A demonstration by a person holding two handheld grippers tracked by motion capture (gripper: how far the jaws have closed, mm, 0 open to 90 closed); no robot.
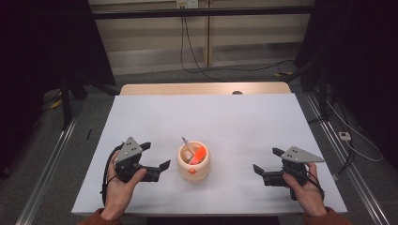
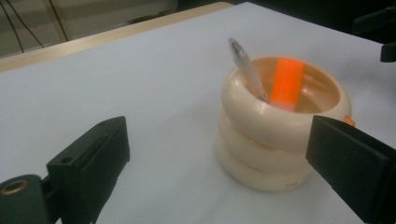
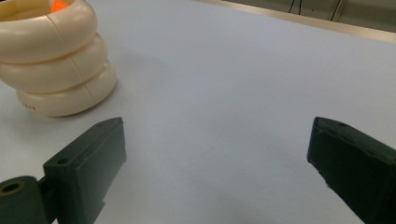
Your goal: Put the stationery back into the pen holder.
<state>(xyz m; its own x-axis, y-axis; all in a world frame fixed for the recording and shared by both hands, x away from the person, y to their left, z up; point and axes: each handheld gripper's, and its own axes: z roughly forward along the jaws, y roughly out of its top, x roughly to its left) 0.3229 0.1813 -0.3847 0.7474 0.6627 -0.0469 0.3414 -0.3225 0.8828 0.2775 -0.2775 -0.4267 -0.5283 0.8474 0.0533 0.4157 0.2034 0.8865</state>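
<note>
Nearest, at the bottom edge of the high view: two hands with rust-coloured sleeve cuffs, each gripping a black two-jaw tool.

Left hand [image 1: 121, 187], palm up, around the left gripper [image 1: 156, 155]; grey three-cornered plate on top; jaws spread wide, nothing between them, aimed toward the table's middle. Black cable looped by the wrist.

Right hand [image 1: 307, 190] around the right gripper [image 1: 267, 159]; same grey plate; jaws likewise spread wide and empty, aimed left toward the middle.

Between the two tools, on the near half of the white table [image 1: 244, 122]: cream pen holder [image 1: 193, 162], built as three stacked rounded rings, upright, with an orange dot on its near face. Just beside the left tool's jaw tips, apart from them; well apart from the right tool.

Contents of the holder, in the left gripper view: one pen [image 2: 248, 70] with silvery tip uppermost, leaning against the rim; one orange highlighter [image 2: 286, 84], flat-sided, leaning on the inner wall beside the pen. Further pale contents seen from above, kind not discernible.

In the right gripper view: holder [image 3: 56, 60] at upper left, beyond the left jaw; bare white tabletop between the jaws.

Farther: wooden strip [image 1: 202, 88] along the table's far edge, small dark round mark on it.

Beyond: grey floor, black cables [image 1: 206, 70] trailing from a wall socket, pale wall panels, dark stands at either side.
</note>
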